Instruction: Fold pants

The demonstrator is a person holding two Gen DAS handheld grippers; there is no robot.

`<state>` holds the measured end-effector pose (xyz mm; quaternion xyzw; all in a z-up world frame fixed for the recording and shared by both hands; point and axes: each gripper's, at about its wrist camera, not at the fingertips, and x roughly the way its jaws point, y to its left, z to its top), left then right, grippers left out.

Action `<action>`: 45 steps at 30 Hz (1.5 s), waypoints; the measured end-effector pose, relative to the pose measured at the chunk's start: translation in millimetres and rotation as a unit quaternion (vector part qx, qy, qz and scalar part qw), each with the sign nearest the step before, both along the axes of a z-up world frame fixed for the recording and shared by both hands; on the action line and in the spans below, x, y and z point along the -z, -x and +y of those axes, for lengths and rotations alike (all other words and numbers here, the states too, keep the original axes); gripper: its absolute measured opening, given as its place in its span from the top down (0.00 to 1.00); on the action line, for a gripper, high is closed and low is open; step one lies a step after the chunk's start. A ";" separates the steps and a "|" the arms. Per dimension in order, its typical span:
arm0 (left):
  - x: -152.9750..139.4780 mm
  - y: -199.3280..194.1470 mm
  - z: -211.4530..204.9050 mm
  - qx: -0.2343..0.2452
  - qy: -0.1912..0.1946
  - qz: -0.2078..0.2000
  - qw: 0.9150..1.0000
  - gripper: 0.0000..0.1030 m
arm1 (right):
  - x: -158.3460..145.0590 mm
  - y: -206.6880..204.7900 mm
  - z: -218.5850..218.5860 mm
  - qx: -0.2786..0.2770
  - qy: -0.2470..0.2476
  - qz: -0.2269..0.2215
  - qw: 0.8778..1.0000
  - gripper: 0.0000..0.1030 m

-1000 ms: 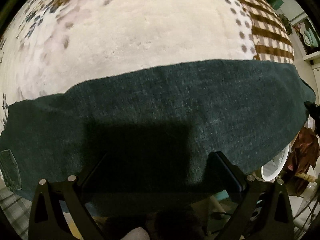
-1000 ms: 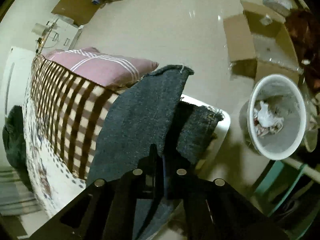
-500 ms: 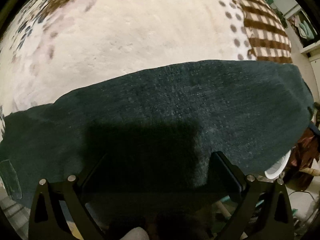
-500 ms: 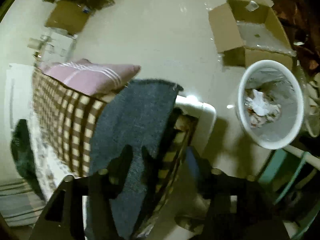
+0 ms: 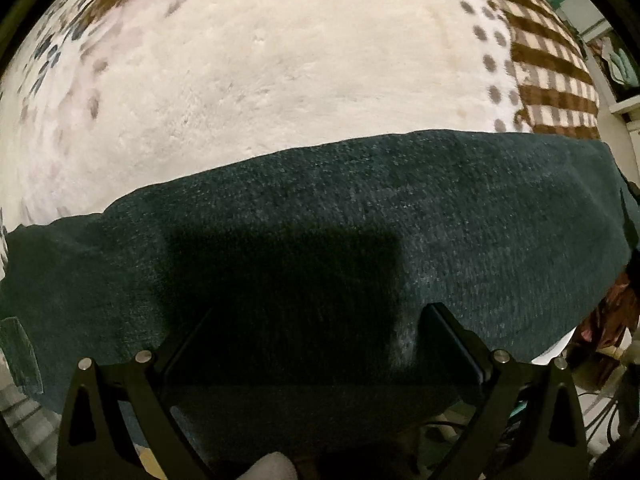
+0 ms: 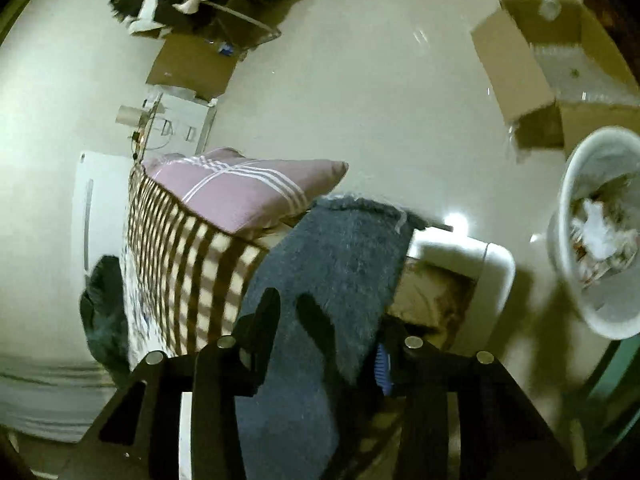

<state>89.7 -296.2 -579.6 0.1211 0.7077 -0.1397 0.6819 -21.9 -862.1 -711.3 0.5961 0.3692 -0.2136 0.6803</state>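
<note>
Pants: dark band across lower frame on cream blanket. Right tongs now wide, cloth released; left tongs wide. Fold laid.

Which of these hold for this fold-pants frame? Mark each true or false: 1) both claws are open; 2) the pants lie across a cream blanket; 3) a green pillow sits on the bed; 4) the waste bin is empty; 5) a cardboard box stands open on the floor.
1) True. The left claw and right claw both have fingers spread, gripping nothing.
2) True. The dark pants stretch across the cream blanket.
3) False. The pillow is pink with white stripes.
4) False. The white waste bin holds crumpled rubbish.
5) True. The cardboard box sits open on the floor.
</note>
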 end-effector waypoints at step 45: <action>-93.4 36.6 399.4 -0.312 0.061 -0.060 0.946 0.00 | -61.2 -121.6 595.8 -0.520 0.124 0.009 0.845 0.68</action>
